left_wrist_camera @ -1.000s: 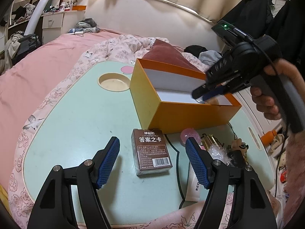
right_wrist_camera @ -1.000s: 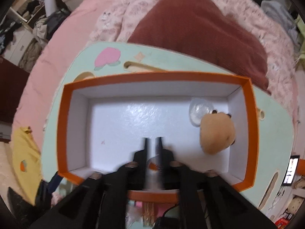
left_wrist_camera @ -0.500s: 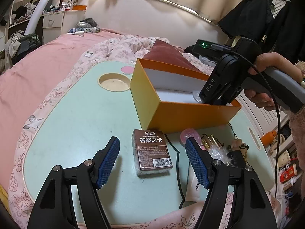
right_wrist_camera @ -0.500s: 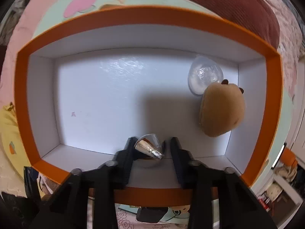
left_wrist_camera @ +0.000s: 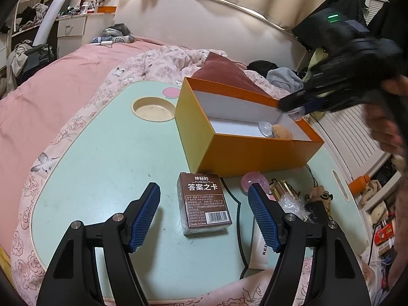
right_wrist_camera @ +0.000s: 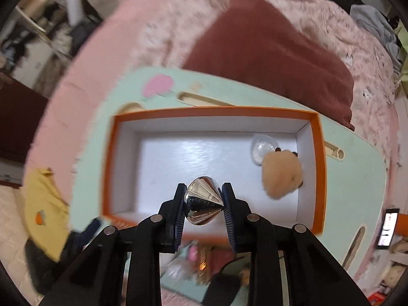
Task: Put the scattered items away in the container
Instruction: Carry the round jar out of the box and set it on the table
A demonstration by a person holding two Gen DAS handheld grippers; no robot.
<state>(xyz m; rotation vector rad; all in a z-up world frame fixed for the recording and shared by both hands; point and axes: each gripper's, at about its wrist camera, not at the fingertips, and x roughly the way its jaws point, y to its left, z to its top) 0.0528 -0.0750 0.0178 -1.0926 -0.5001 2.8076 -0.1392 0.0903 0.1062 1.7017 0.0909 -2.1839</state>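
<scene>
An orange box (left_wrist_camera: 244,153) with a white inside stands open on the green lap table (left_wrist_camera: 102,165). In it lie a tan plush toy (right_wrist_camera: 281,176) and a clear plastic dome (right_wrist_camera: 264,148). My right gripper (right_wrist_camera: 204,185) hangs above the box (right_wrist_camera: 216,111), shut on a shiny silver cone (right_wrist_camera: 202,204). In the left wrist view it is a blurred dark shape (left_wrist_camera: 293,104) over the box's far right corner. My left gripper (left_wrist_camera: 203,187) stands open low over the table. A brown card pack (left_wrist_camera: 204,201) lies on the table between and ahead of its blue pads (left_wrist_camera: 145,214).
Right of the card pack lie a pink ball (left_wrist_camera: 255,181), a gold tube (left_wrist_camera: 280,187), a small plush keychain (left_wrist_camera: 321,196), a white tube (left_wrist_camera: 260,250) and a black cable (left_wrist_camera: 238,219). A round cup recess (left_wrist_camera: 153,105) sits at the table's far left. A maroon pillow (right_wrist_camera: 275,51) lies behind the box.
My right gripper has closed on the silver cone down inside the box and risen above the box with it. The left gripper and the card pack have not moved.
</scene>
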